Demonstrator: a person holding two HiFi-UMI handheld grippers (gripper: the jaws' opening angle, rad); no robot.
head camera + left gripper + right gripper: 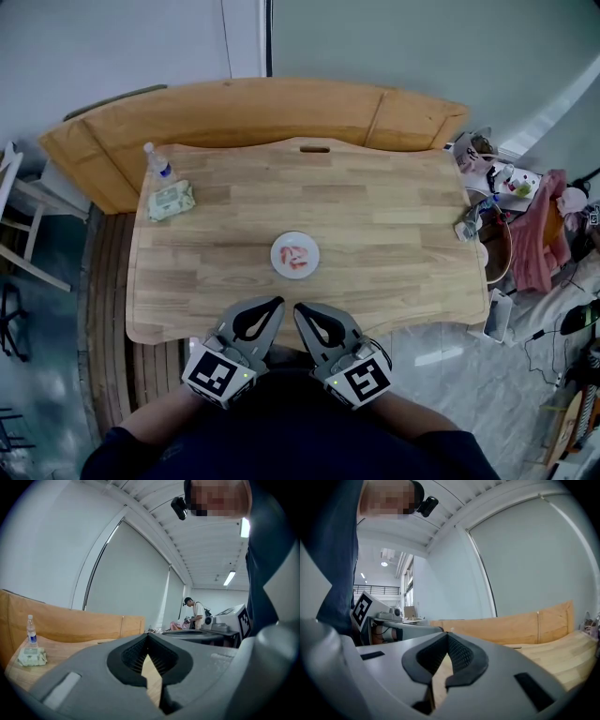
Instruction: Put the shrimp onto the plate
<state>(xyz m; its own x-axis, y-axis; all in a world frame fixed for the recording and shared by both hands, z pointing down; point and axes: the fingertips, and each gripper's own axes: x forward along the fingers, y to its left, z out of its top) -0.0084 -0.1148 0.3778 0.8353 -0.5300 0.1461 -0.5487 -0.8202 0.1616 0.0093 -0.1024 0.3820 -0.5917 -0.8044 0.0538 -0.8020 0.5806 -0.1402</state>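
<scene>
A small white plate (278, 254) sits at the middle of the wooden table (394, 225), and the pink-red shrimp (298, 259) lie on it. Both grippers hover at the table's front edge, well short of the plate and side by side. My left gripper (277, 303) is shut with nothing between its jaws; its tips meet in the left gripper view (147, 636). My right gripper (299, 308) is shut as well and holds nothing, its tips touching in the right gripper view (447, 635). The plate appears in neither gripper view.
A water bottle (158, 164) and a pack of wipes (171, 200) stand at the table's far left corner. A curved wooden bench (234, 112) wraps the far side. Bags and clutter (525, 206) crowd the right end. A person (197, 613) stands far off.
</scene>
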